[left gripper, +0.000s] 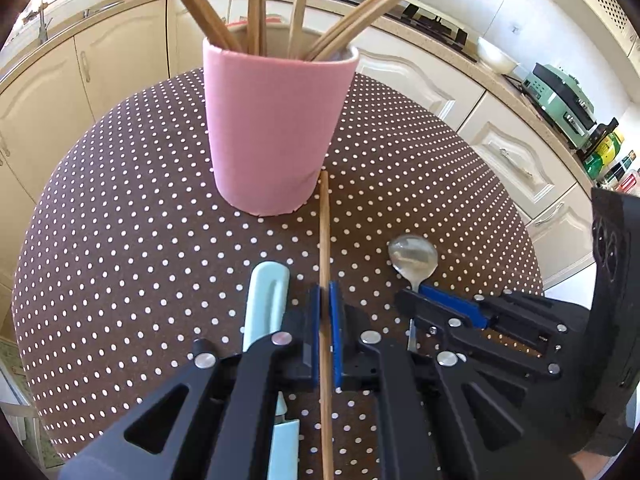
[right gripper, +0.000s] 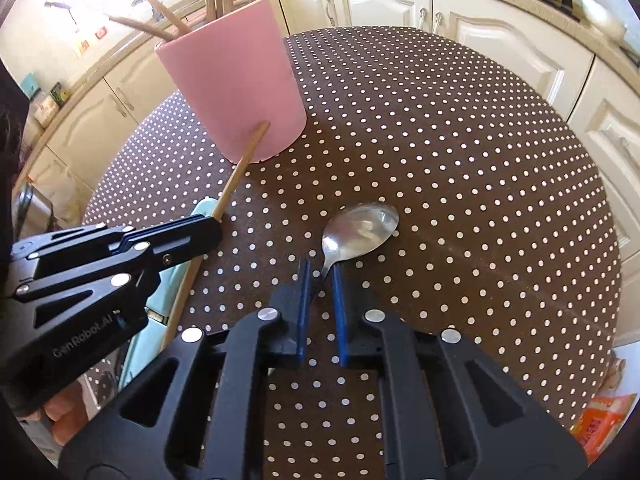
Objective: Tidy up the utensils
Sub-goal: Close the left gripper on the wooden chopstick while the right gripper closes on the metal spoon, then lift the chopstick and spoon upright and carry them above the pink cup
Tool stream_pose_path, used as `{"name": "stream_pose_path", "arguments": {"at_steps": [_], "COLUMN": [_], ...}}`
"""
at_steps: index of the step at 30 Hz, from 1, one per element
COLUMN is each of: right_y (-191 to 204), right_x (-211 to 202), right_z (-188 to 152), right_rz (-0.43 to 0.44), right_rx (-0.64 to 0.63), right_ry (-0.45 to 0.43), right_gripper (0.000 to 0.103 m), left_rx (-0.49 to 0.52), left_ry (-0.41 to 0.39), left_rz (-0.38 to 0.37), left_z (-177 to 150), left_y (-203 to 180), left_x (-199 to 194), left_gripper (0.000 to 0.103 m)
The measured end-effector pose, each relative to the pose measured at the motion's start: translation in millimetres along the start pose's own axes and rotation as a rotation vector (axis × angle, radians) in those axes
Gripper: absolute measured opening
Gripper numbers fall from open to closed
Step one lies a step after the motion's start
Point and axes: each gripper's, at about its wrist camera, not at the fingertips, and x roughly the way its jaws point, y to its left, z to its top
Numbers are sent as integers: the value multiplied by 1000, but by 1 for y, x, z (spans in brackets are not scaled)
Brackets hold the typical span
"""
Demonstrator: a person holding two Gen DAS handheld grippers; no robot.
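A pink cup [left gripper: 272, 128] holding several wooden chopsticks stands on the polka-dot table [left gripper: 120, 240]; it also shows in the right wrist view [right gripper: 236, 88]. My left gripper [left gripper: 325, 300] is shut on a single wooden chopstick [left gripper: 324, 232], whose tip reaches the cup's base. The chopstick also shows in the right wrist view [right gripper: 240, 168]. A metal spoon [right gripper: 360, 228] lies on the table. My right gripper [right gripper: 320, 276] straddles the spoon's handle with a gap between its blue pads. A pale blue utensil [left gripper: 264, 300] lies left of the chopstick.
Cream kitchen cabinets [right gripper: 400, 4] ring the round table. A green appliance [left gripper: 560, 100] and bottles [left gripper: 604, 152] stand on the counter at right. The table's edge curves close on all sides.
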Motion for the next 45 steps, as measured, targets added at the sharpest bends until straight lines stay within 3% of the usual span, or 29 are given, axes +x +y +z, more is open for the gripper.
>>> {"name": "stream_pose_path", "arguments": {"at_steps": [10,16,29,37,42,45], "right_y": [-25,-41,-47,-26,-10,3], "right_x": [-12,-31,-97,-130,-150,-154], "right_z": [-12,-17,-9,25,54,69], "right_rz": [128,195,244,240,214,196], "right_rx": [94,135,88,11,-48,-81], "right_ry": [-46,-140,-405,-522,-609,-644], "right_gripper": [5,2,2,2,2,2], "left_rx": [6,21,86,119,77,57], "left_ry": [-44,-138,-471,-737,-922,-991], "left_rz": [-38,-79,-129,-76,-32,6], "left_z": [7,9,19,38,55,64], "left_y": [-8,-12,-27,-30,-28,-27], "left_x": [-8,-28,-97,-135,-155,-160], "left_gripper": [5,5,5,5,5,5]}}
